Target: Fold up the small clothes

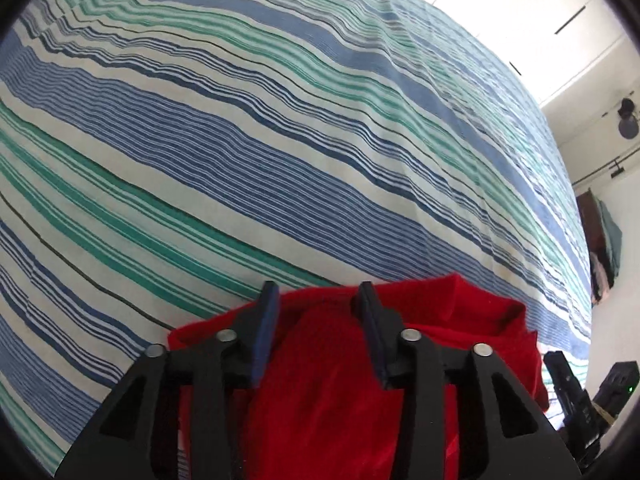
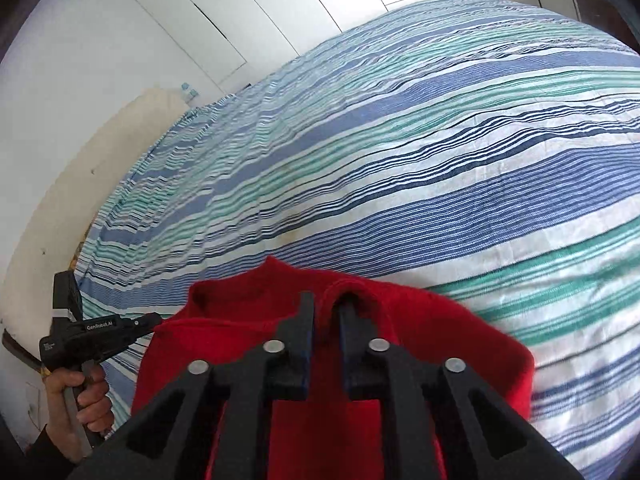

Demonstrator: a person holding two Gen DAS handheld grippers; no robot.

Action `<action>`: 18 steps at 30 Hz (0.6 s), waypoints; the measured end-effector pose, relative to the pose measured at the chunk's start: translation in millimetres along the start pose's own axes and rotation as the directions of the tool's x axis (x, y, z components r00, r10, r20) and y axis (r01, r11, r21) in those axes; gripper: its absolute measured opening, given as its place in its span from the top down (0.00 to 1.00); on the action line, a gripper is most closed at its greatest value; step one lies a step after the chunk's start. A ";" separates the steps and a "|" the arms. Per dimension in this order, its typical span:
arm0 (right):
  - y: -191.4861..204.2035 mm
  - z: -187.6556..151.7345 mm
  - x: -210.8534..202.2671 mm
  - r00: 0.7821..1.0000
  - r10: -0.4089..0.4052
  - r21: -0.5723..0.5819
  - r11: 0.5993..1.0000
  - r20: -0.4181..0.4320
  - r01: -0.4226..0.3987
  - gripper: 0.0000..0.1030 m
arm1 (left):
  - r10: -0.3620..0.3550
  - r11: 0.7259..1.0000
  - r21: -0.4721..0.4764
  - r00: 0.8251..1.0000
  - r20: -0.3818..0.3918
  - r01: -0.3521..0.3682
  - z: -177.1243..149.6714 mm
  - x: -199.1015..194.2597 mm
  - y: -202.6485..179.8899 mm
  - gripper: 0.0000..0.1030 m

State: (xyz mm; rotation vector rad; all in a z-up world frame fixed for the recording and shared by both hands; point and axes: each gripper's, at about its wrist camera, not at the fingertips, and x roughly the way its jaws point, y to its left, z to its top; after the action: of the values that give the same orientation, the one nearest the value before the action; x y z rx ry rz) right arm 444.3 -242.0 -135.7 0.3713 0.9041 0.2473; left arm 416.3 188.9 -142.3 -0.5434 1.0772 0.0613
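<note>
A small red knit garment [image 1: 460,312] lies bunched on the striped bed sheet [image 1: 280,140], right under both grippers. My left gripper [image 1: 317,292] is open, its pads well apart, with red cloth showing in the gap below them. My right gripper [image 2: 326,300] is open by a narrow gap over the red garment [image 2: 440,340]; a fold of the cloth sits against its right fingertip [image 2: 347,308]. In the right wrist view the left gripper [image 2: 100,336] appears at the lower left, held by a hand [image 2: 80,392]. The right gripper's body [image 1: 568,384] shows at the left wrist view's lower right.
The blue, green and white striped sheet [image 2: 400,160] spreads far ahead of the garment. A cream headboard [image 2: 60,200] and white cupboard doors [image 2: 240,12] stand beyond the bed. Clothes hang on the wall [image 1: 604,248] past the bed's right edge.
</note>
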 end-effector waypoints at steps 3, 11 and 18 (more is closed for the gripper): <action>4.3 5.9 -18.3 0.997 0.005 -0.049 0.999 0.076 -0.001 0.42 | 0.037 0.999 0.019 0.996 0.085 -0.039 -10.8 -37.0 4.8 0.46; 52.0 -84.6 -75.9 0.995 0.101 -0.343 0.934 -0.009 -0.098 0.42 | -0.069 0.954 0.296 0.997 0.041 0.053 -131.6 -68.6 -9.9 0.16; -5.8 -137.0 -95.9 0.993 -0.072 -0.217 0.975 -0.089 0.051 0.60 | 0.018 0.979 0.203 0.999 0.040 -0.025 -171.5 -109.7 28.8 0.23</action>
State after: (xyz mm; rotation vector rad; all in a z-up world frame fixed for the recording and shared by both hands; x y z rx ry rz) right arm 277.7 -253.3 -146.3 0.1320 0.9714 0.3048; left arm 213.7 159.9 -121.6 -0.3451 1.0390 -0.0195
